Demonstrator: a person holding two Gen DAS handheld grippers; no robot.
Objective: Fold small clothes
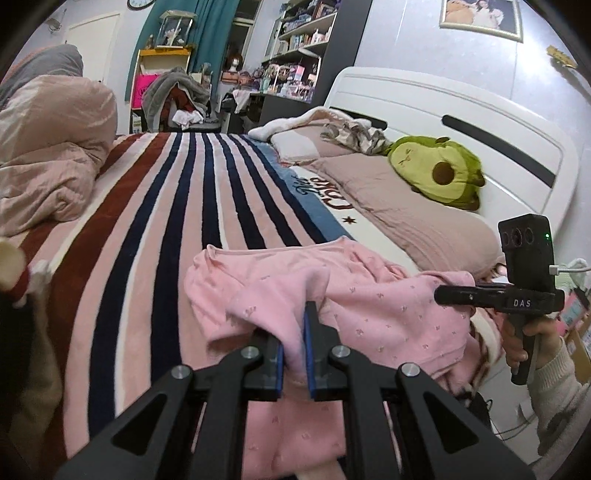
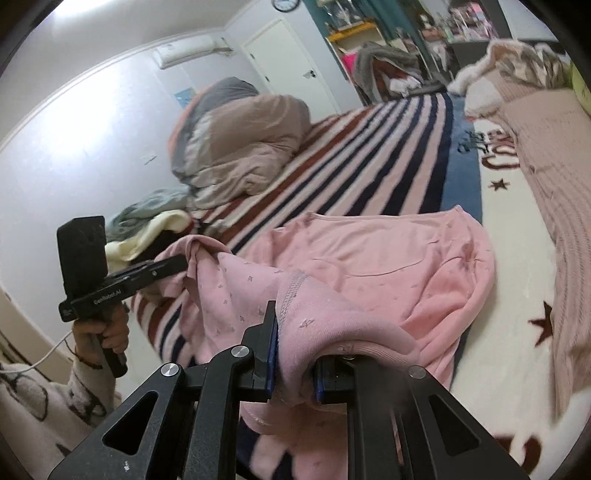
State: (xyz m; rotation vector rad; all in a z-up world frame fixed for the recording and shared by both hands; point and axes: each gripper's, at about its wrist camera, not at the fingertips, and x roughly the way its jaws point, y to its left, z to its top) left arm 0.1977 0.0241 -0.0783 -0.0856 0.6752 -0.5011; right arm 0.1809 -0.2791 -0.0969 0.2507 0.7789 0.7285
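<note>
- The pink garment lies crumpled on the striped blanket that covers the bed, near the bed's close edge, with part of it hanging down over that edge.
- The left gripper has its jaws pinching a fold of the pink cloth; the blue pads press the fabric from both sides, and cloth spills over the left finger.
- The right gripper likewise has its jaws clamped on a hemmed edge of the garment; the cloth drapes over the right finger and hides most of it.
- In the left wrist view the right gripper comes in from the right side, its tip sunk in the far edge of the garment, with the right hand on its grip.
- In the right wrist view the left gripper comes in from the left, its tip wrapped in a bunch of pink cloth, held by the left hand.
- The two grippers hold different parts of the same garment, well apart.
- A rumpled duvet sits on the far left of the bed.
- A green avocado cushion rests against the white headboard, on a dusty pink pillow.
- A wall clock hangs above the white door.
</note>
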